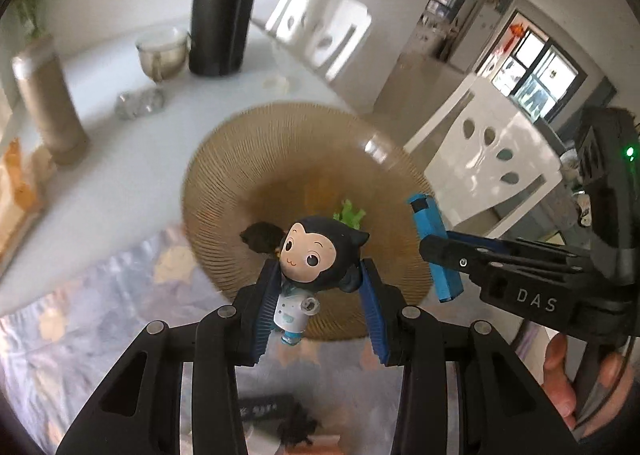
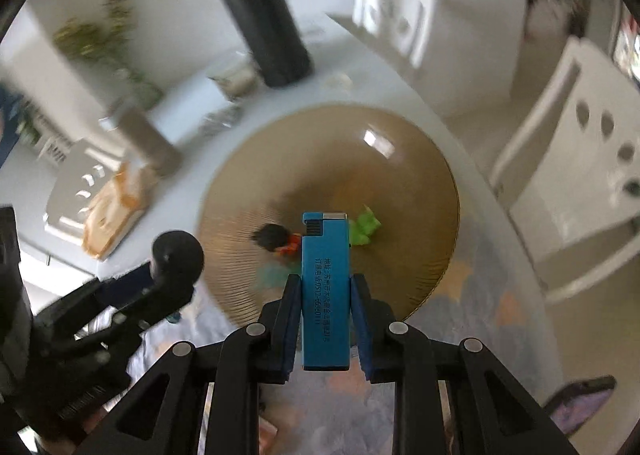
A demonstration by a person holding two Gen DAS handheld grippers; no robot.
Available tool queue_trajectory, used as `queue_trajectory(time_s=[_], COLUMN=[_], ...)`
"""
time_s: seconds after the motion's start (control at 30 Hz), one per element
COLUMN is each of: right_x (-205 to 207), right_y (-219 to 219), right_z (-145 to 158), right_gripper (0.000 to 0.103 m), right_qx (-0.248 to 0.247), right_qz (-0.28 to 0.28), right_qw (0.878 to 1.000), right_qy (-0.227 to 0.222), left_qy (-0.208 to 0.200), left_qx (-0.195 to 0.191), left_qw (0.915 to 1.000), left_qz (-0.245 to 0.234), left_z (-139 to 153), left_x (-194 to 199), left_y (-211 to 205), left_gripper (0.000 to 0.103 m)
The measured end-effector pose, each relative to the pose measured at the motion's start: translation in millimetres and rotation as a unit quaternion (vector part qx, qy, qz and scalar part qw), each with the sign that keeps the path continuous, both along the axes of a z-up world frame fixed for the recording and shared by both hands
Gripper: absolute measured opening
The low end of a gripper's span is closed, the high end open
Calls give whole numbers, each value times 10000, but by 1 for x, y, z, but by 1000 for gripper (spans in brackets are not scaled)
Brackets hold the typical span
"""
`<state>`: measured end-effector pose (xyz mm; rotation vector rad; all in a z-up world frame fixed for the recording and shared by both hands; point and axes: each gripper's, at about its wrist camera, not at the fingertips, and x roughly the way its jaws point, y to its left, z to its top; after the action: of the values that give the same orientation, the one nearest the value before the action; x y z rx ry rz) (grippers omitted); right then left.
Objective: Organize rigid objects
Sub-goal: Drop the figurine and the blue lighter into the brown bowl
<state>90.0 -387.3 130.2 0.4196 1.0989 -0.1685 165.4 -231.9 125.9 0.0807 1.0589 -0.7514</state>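
- Two small toys already lie in the round ribbed tan plastic tray (image 2: 400,159) on our worktop (image 1: 120,67).
- Our left tongs (image 1: 316,295) pinch a black-haired doll figurine (image 1: 316,255) above the tray.
- Our right tongs (image 2: 326,319) pinch a blue rectangular lighter (image 2: 325,287); we judge both remain to be placed.

The right gripper (image 2: 325,319) clamps an upright blue lighter (image 2: 325,291) above the near edge of a round ribbed tan tray (image 2: 400,159). In the tray lie a green toy (image 2: 366,231) and a dark-haired figure (image 2: 274,237). At left, the left gripper (image 2: 160,287) holds a dark-headed figurine (image 2: 178,255).
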Motion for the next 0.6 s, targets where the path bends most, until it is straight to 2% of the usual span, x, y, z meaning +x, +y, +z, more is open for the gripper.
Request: queue_trajectory(time_s=[0.13, 0.23, 0.3, 0.47, 0.6], right_x=[10, 13, 7, -23, -42], right_y=[-18, -27, -31, -24, 6], right_z=[-15, -18, -11, 10, 12], right_gripper=[23, 25, 25, 29, 29], right_qx=[-14, -112, -309, -420, -237], right_qz=[-87, -126, -187, -148, 118], right_qw=[9992, 9989, 9986, 9989, 9996], right_qy=[391, 438, 386, 124, 140], left_qy=[154, 174, 6, -69, -226], left_qx=[155, 144, 25, -268, -362], left_qw=[9997, 9997, 9996, 9973, 9935], left_qz=[-75, 32, 278, 687, 1058], left_z=[-17, -15, -4, 21, 38], left_x=[7, 10, 6, -12, -35], left_y=[-20, -20, -4, 53, 103], left_gripper=[37, 61, 64, 72, 72])
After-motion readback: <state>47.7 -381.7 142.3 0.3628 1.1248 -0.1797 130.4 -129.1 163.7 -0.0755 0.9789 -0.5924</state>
